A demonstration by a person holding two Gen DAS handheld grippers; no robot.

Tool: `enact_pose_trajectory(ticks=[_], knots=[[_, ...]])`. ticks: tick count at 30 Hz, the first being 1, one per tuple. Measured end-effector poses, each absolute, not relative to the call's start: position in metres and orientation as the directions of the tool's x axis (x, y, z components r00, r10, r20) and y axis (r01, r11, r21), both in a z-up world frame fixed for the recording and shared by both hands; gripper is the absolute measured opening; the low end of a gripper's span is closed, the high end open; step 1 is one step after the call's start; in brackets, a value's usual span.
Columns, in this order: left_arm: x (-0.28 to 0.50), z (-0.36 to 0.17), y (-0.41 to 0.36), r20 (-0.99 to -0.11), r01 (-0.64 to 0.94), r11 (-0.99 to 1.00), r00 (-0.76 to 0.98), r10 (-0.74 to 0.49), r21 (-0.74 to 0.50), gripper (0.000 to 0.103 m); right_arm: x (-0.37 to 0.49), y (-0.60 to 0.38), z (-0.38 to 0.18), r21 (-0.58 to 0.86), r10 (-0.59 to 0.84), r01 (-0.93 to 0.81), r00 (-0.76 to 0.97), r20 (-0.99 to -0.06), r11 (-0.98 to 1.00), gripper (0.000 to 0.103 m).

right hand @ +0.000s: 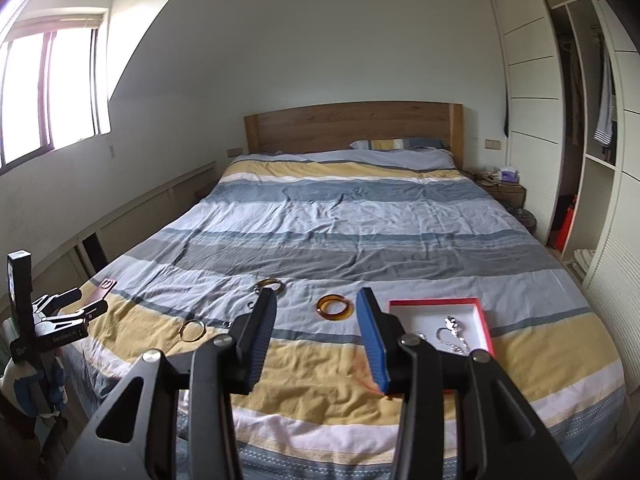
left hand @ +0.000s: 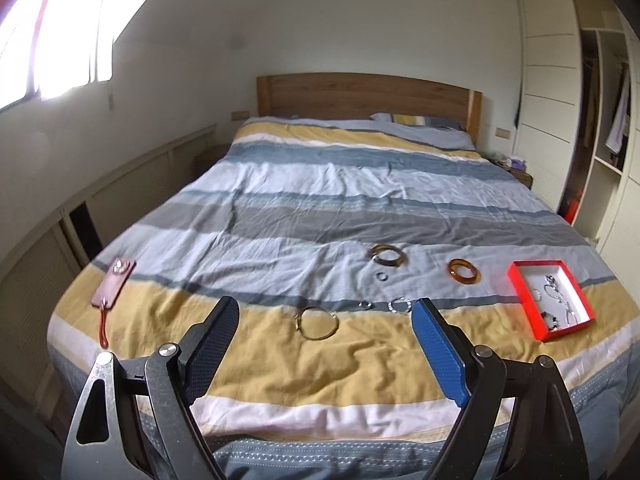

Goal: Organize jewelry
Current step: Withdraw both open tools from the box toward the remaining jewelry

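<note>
Left gripper (left hand: 325, 322) jaws wide apart, nothing between, low centre of frame above bed (left hand: 320, 184). Right gripper (right hand: 316, 312) jaws partly apart, empty. Red box (left hand: 549, 299) at right edge of bed, chains inside. Amber bangle (left hand: 464, 271) just left of box. Thin gold bangle (left hand: 317, 323) lower centre; small rings (left hand: 400, 305) beside it. Brown pouch (left hand: 114, 282) far left.

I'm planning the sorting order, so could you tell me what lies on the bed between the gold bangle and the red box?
In the left wrist view, two small silver rings lie between the gold bangle and the red box.
</note>
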State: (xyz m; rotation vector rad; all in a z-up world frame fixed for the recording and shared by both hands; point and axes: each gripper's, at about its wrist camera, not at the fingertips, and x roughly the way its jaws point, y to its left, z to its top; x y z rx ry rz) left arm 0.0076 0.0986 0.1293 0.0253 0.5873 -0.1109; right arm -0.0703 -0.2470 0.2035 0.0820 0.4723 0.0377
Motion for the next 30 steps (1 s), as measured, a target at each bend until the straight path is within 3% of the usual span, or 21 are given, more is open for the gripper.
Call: enact_pose_trajectory(ticks=[11,30], knots=[[0.042,0.057,0.125,-0.640,0.045,0.998,0.767,-0.057,-0.036,0.087,-0.014,-0.209,0.142,0.094,0.130,-0.094,0.839,-0.528,0.991,0.040],[0.123,-0.036,0.100,-0.754,0.061,0.998,0.655,-0.051,-0.014,0.087,0.090,-0.171,0.021,0.148,0.236,-0.188,0.666,-0.708,0.971,0.040]])
